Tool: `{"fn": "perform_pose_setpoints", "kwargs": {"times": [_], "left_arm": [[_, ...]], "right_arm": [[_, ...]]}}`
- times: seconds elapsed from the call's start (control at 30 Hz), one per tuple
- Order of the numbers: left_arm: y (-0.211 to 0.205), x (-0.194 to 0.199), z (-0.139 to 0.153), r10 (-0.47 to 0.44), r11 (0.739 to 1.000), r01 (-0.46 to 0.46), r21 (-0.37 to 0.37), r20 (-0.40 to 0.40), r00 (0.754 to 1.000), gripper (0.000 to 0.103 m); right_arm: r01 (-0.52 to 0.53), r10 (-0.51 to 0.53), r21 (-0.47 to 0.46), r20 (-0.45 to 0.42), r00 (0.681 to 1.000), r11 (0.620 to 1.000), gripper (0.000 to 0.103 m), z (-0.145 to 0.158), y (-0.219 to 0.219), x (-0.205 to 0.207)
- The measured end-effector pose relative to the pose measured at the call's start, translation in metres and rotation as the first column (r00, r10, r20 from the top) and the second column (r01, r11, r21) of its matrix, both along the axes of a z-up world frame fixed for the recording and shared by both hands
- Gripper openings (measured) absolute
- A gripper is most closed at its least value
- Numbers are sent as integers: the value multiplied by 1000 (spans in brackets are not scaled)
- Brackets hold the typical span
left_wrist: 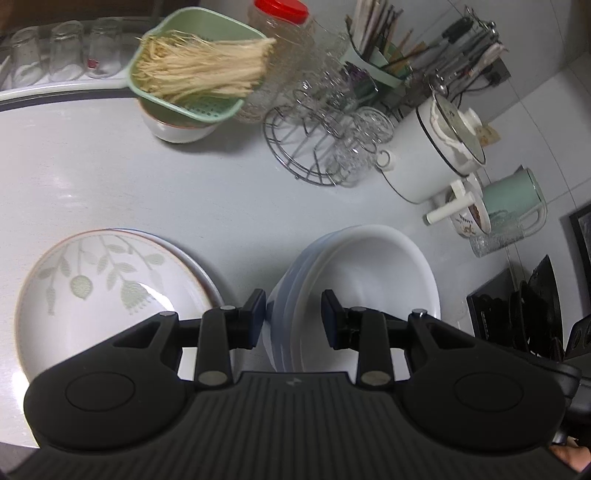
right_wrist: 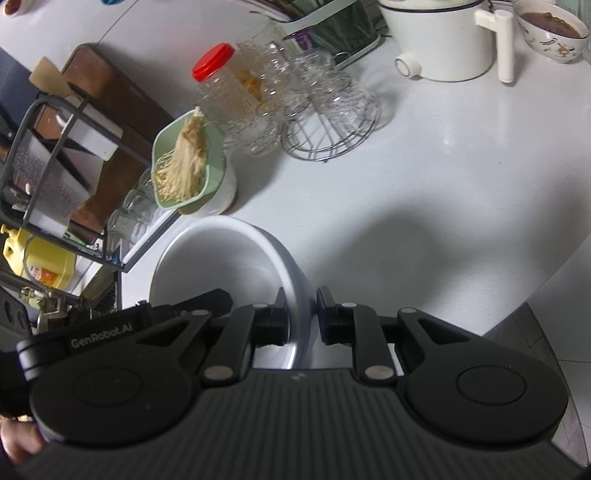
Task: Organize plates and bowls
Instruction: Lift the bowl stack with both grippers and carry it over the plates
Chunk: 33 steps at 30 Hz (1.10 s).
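A stack of white bowls (left_wrist: 362, 273) sits on the pale counter. My left gripper (left_wrist: 293, 317) straddles the near rim of the stack, jaws either side of it with a gap showing. A stack of leaf-patterned plates (left_wrist: 110, 291) lies to the left of the bowls. In the right wrist view my right gripper (right_wrist: 301, 314) is shut on the right rim of the white bowls (right_wrist: 221, 266), one finger inside, one outside. The left gripper's body (right_wrist: 122, 332) shows at the bowls' near left side.
A green colander of noodles (left_wrist: 195, 70) rests on a white bowl. A red-lidded jar (left_wrist: 280, 22), a wire rack of glasses (left_wrist: 325, 133), a white pot (left_wrist: 432, 151), a mint jug (left_wrist: 513, 199) and a utensil holder (left_wrist: 384, 55) line the back. A dish rack (right_wrist: 55, 166) stands left.
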State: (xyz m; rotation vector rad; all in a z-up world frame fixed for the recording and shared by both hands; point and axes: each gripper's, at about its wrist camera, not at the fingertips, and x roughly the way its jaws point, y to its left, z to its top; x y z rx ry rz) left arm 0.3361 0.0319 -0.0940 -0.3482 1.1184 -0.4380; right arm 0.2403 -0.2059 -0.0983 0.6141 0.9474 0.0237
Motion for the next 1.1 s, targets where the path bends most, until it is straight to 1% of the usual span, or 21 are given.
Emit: {"fn": "perform_pose_setpoints", "kwargs": {"times": [0.17, 0.27, 0.5, 0.73, 0.97, 1.1], "left_arm": [[21, -6, 2, 43, 999, -43, 14, 16, 999, 37], [35, -13, 0, 78, 997, -78, 13, 10, 997, 37], [68, -23, -8, 181, 983, -181, 0, -6, 983, 37], [92, -34, -19, 279, 960, -279, 2, -30, 960, 37], [109, -42, -36, 365, 931, -365, 17, -64, 929, 37], [117, -43, -48, 388, 922, -387, 29, -79, 918, 37]], "right_arm": [[-54, 54, -8, -3, 999, 999, 19, 0, 21, 7], [-92, 92, -17, -4, 996, 996, 19, 0, 33, 12], [-179, 179, -9, -23, 984, 984, 19, -5, 59, 22], [-273, 273, 1, -59, 960, 962, 19, -14, 82, 32], [-321, 322, 30, -109, 940, 947, 19, -30, 100, 46], [-364, 362, 10, -126, 924, 931, 19, -37, 112, 51]]}}
